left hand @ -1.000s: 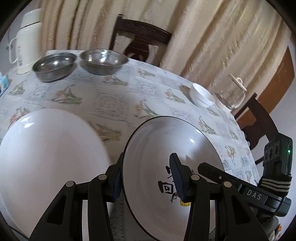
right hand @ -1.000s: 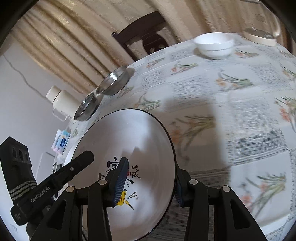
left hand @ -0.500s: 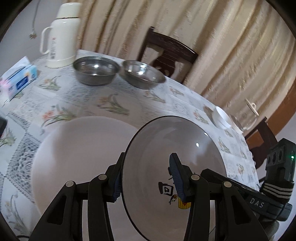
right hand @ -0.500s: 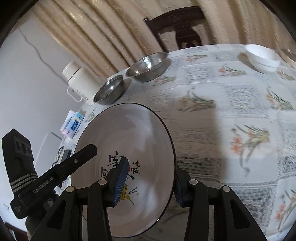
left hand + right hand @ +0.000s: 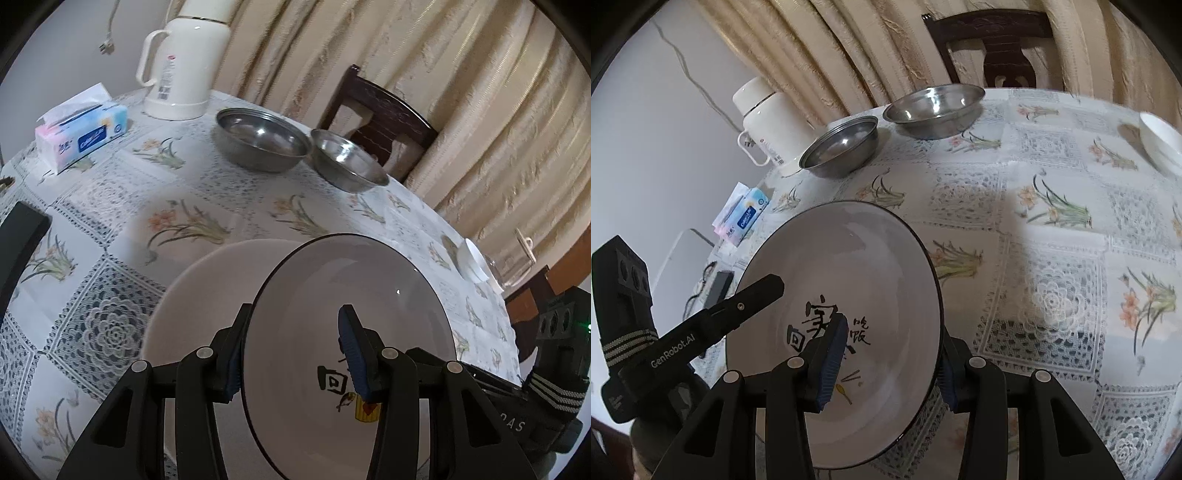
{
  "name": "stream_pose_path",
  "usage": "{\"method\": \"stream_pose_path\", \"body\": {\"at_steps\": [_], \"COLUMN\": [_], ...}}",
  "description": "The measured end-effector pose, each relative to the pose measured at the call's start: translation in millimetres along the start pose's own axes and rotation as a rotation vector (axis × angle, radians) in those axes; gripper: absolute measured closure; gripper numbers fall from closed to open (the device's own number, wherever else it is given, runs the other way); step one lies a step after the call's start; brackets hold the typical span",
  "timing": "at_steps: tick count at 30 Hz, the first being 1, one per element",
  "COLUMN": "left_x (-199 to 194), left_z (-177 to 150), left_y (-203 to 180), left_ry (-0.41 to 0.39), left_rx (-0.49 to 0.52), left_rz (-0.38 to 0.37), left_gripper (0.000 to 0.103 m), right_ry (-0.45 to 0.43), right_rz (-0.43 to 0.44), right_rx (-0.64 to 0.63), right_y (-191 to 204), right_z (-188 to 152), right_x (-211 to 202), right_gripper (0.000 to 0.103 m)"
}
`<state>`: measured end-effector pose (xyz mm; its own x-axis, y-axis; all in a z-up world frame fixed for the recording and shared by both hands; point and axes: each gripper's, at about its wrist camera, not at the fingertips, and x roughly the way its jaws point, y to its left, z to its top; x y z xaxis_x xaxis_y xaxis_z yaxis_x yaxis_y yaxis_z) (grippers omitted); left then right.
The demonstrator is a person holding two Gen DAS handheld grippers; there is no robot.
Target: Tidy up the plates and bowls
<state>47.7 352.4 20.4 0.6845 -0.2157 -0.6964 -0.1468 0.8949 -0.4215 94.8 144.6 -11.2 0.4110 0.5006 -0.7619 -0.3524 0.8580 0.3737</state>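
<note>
"GenRobot.AI" tongs (image 5: 886, 363), "回家吃饭" bowl (image 5: 849, 280)

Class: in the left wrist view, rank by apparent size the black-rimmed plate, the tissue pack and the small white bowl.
1. Black-rimmed plate, though it is nearest the camera, held in both grippers.
2. Tissue pack.
3. Small white bowl, far away and distorted at the frame's edge.

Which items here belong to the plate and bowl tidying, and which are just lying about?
Job: printed bowl clamped by left gripper and right gripper; white plate; two steel bowls; small white bowl.
Lying about: flask, tissue pack, chair.
</note>
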Motion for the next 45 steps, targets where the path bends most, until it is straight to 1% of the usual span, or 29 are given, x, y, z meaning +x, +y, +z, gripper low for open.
{"method": "stream_pose_path", "body": {"at_steps": [6,8,10,13,19,25,31,34,38,41,45], "left_x": [8.0,10.4,9.9,5.2,4.4,4.1,-0.6,-1.5,0.1,0.7,0.0], "left_z": [-0.9,-1.4,-1.2,1.3,2.3,1.4,0.7,-0.3,-2.3,-3.5,-4.1], "left_y": [9.3,12.1,15.2,15.8,18.7,17.0,15.9,17.6,20.0,21.5,21.7], "left_ry": [0.03,0.035,0.029,0.0,-0.01,-0.014,-0.043,-0.043,-0.038,-0.046,-0.053], "left_rx": [-0.014,-0.019,-0.024,-0.011,0.001,0.019,0.039,0.043,0.042,0.049,0.057], "left_rz": [-0.006,0.004,0.001,0.026,0.04,0.054,0.077,0.084,0.101,0.124,0.13], "left_gripper": [0.056,0.056,0.057,0.057,0.057,0.057,0.056,0.056,0.056,0.055,0.055], "right_ry": [-0.008,-0.006,-0.014,-0.025,-0.034,-0.065,-0.055,-0.057,-0.074,-0.074,-0.074], "right_rz": [-0.06,-0.071,-0.089,-0.115,-0.108,-0.113,-0.115,-0.12,-0.147,-0.148,-0.152], "right_rx": [-0.043,-0.052,-0.072,-0.093,-0.083,-0.086,-0.073,-0.073,-0.083,-0.077,-0.076], "right_y": [8.2,8.4,11.7,15.7,16.1,18.2,16.3,16.7,17.3,15.8,15.5], "right_z": [1.0,-0.2,-0.5,-0.9,-1.1,-0.9,-2.9,-3.2,-3.3,-3.4,-4.0], "right_x": [5.5,8.4,8.8,9.6,8.6,2.7,6.0,5.5,2.9,1.8,1.1], "right_gripper": [0.055,0.054,0.054,0.054,0.053,0.049,0.048,0.047,0.046,0.046,0.046]}}
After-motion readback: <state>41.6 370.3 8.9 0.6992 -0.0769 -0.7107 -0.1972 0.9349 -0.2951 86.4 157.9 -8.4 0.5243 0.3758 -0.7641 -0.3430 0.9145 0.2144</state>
